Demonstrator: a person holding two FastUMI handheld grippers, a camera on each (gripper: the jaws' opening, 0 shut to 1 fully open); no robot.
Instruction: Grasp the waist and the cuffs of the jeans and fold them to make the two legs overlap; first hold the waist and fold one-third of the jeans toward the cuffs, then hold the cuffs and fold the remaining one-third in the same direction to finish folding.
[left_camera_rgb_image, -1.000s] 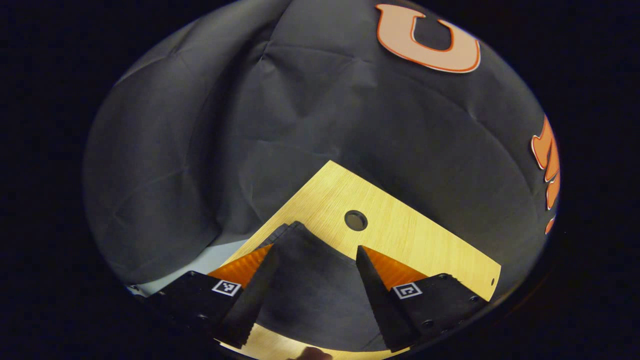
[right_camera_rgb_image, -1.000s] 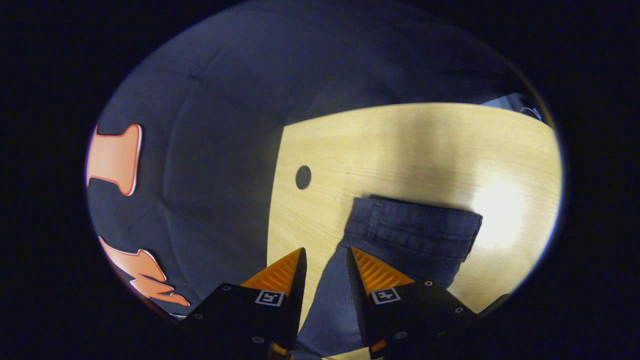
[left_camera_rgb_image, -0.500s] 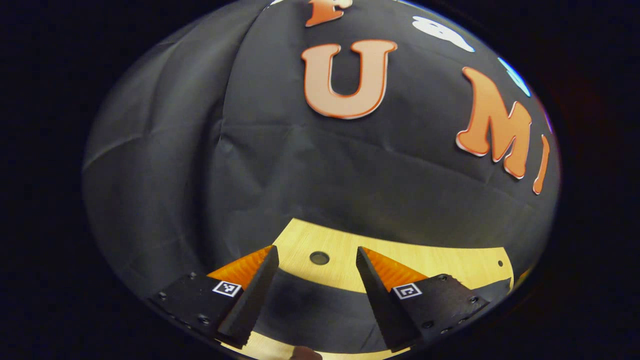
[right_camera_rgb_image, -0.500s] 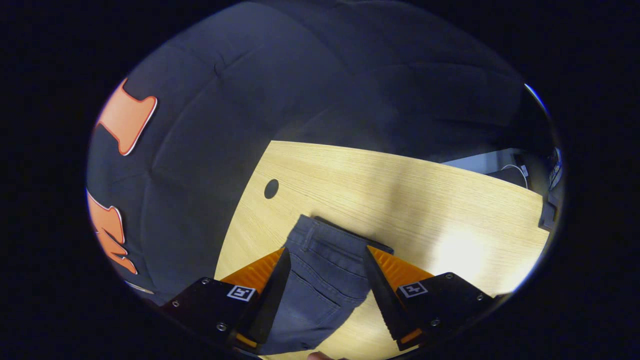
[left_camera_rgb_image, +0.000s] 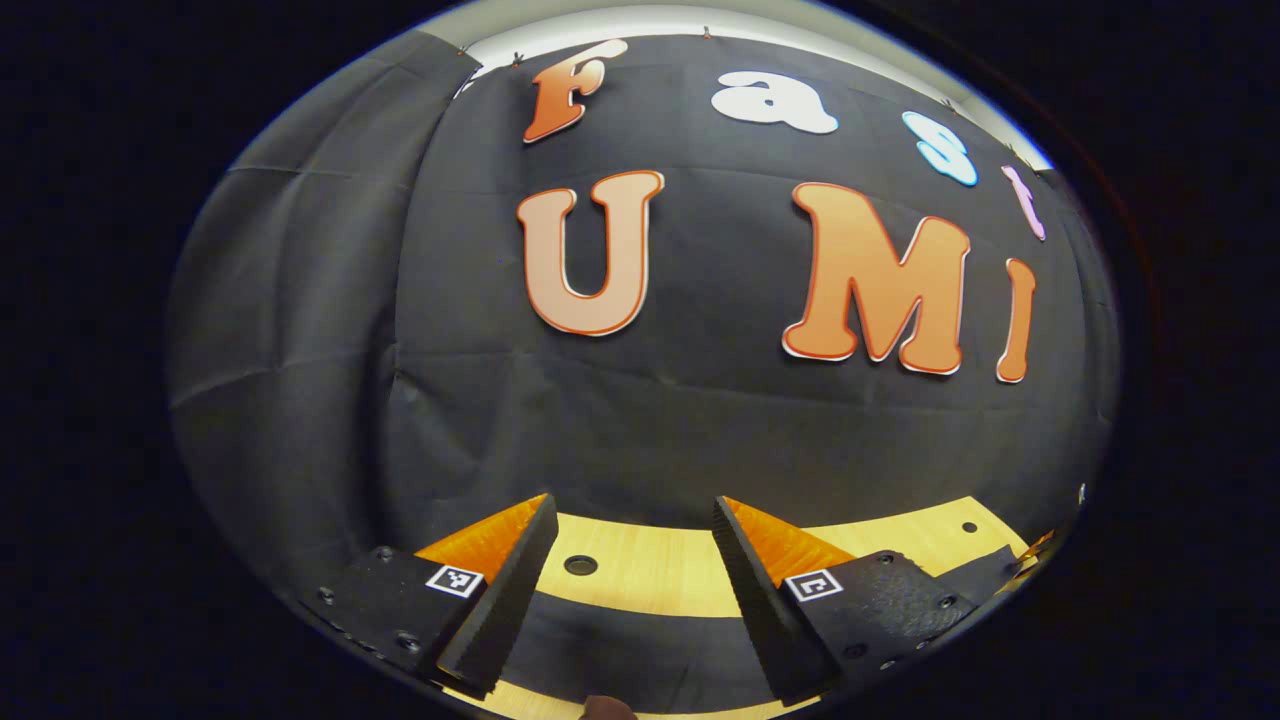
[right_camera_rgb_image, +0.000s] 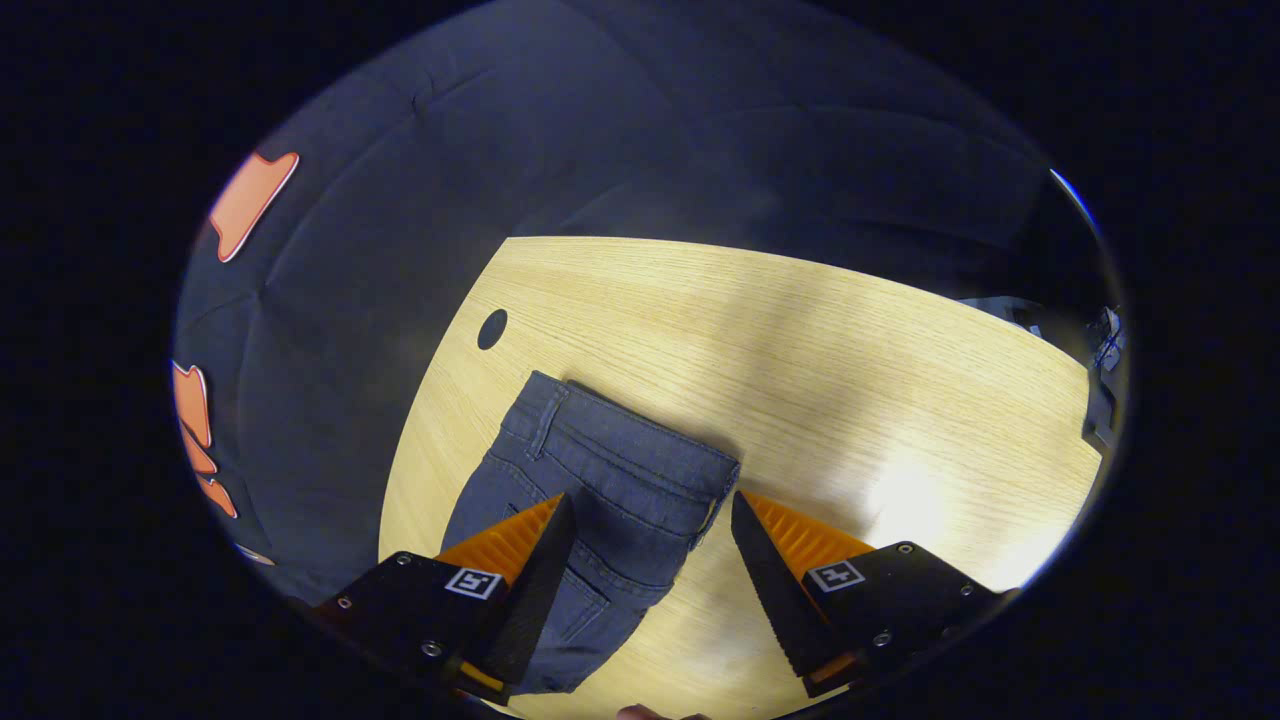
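A pale wooden bench (right_camera_rgb_image: 800, 340) stands against the black cloth wall. The left tool (left_camera_rgb_image: 632, 560) hangs wide open and empty above dark cloth. The right tool (right_camera_rgb_image: 648, 545) gapes wide over the jeans (right_camera_rgb_image: 590, 500), lying flat; denim looks heavy and limp, so pinch the thick waistband.

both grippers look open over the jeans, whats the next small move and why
Probably lower the right gripper onto the waistband and close on it. Its fingers stand apart above the jeans, which lie flat on the table with the waist free. The left gripper is open too, holding nothing.
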